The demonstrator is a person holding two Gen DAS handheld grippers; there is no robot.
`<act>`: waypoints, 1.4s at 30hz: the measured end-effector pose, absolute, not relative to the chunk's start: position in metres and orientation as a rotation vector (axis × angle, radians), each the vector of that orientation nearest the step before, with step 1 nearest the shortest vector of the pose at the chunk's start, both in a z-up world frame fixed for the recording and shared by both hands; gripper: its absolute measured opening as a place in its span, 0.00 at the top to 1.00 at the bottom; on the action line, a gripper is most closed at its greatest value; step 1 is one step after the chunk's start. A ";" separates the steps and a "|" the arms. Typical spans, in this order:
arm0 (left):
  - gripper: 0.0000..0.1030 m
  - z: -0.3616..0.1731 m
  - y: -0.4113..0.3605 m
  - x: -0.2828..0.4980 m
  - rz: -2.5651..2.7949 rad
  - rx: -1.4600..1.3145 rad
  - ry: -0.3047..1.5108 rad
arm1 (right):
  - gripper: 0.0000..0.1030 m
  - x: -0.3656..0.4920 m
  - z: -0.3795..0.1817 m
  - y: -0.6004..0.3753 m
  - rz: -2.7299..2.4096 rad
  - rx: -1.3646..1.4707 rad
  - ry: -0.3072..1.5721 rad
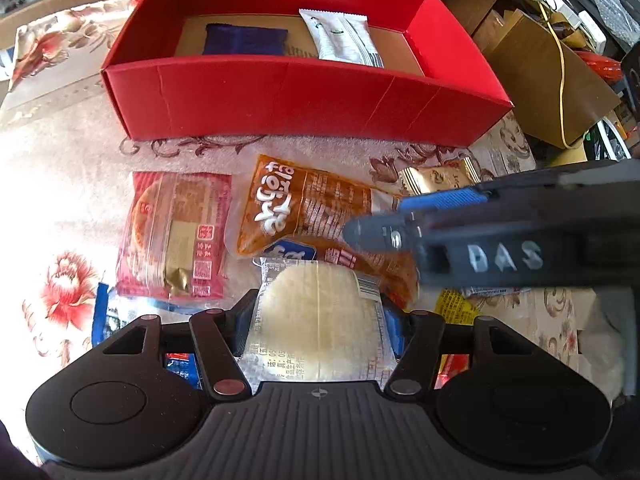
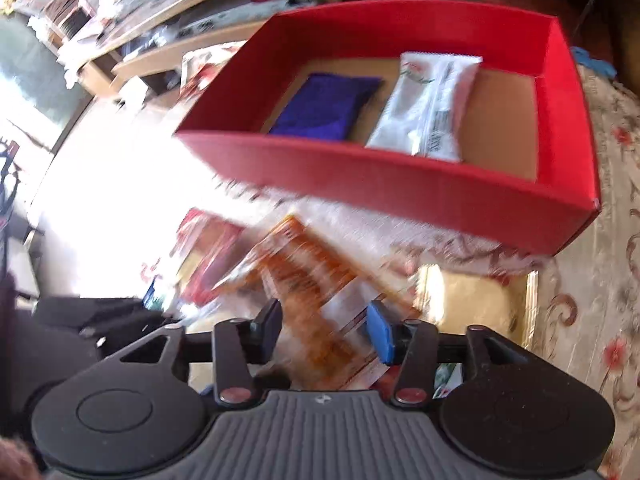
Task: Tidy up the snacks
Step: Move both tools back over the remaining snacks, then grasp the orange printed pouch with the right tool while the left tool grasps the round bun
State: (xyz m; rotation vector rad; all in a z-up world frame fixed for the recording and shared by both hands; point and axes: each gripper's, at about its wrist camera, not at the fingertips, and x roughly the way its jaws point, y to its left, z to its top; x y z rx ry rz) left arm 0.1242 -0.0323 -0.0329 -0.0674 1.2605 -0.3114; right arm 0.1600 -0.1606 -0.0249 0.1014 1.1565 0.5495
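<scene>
Motion blur smears the orange packet (image 2: 304,280) between the parted right gripper (image 2: 324,328), while the left gripper (image 1: 318,320) clamps a pale cracker pack (image 1: 316,320), hiding its fingers.

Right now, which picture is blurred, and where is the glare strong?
Right wrist view: motion blur smears the orange packet; glare whitens the tablecloth at left. Left wrist view: mostly sharp; glare washes out the cloth at left; the right gripper looks slightly blurred.

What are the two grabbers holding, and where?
Left gripper pinches the pale round-cracker packet by its two side edges. Right gripper is open, holding nothing.
</scene>
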 end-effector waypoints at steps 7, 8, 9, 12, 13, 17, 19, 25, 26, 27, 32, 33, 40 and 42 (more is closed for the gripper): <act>0.34 -0.033 -0.027 0.120 -0.326 -0.077 1.261 | 0.49 0.165 -0.023 -0.144 0.527 -0.005 1.101; 0.34 -0.032 -0.027 0.120 -0.328 -0.077 1.261 | 0.48 0.166 -0.026 -0.142 0.531 -0.008 1.105; 0.34 -0.033 -0.027 0.120 -0.329 -0.078 1.261 | 0.47 0.168 -0.029 -0.140 0.536 -0.016 1.111; 0.34 -0.032 -0.027 0.118 -0.332 -0.075 1.262 | 0.38 0.173 -0.036 -0.134 0.539 -0.046 1.112; 0.33 -0.032 -0.028 0.118 -0.332 -0.071 1.262 | 0.35 0.174 -0.037 -0.134 0.544 -0.047 1.111; 0.32 -0.033 -0.030 0.120 -0.331 -0.070 1.262 | 0.31 0.175 -0.038 -0.132 0.548 -0.059 1.100; 0.31 -0.033 -0.030 0.121 -0.333 -0.076 1.264 | 0.31 0.177 -0.035 -0.133 0.561 -0.043 1.094; 0.28 -0.034 -0.032 0.123 -0.344 -0.068 1.268 | 0.22 0.179 -0.041 -0.120 0.595 -0.105 1.097; 0.28 -0.034 -0.032 0.123 -0.347 -0.067 1.268 | 0.19 0.178 -0.041 -0.117 0.601 -0.124 1.097; 0.28 -0.035 -0.032 0.123 -0.350 -0.067 1.269 | 0.18 0.178 -0.042 -0.114 0.601 -0.139 1.092; 0.25 -0.036 -0.035 0.123 -0.360 -0.056 1.270 | 0.20 0.175 -0.042 -0.112 0.563 -0.139 1.079; 0.25 -0.036 -0.036 0.123 -0.363 -0.053 1.270 | 0.23 0.174 -0.041 -0.113 0.554 -0.149 1.075; 0.27 -0.035 -0.033 0.121 -0.364 -0.056 1.274 | 0.61 0.156 -0.026 -0.123 0.539 -0.129 1.060; 0.28 -0.034 -0.032 0.119 -0.364 -0.054 1.271 | 0.64 0.154 -0.023 -0.127 0.535 -0.112 1.065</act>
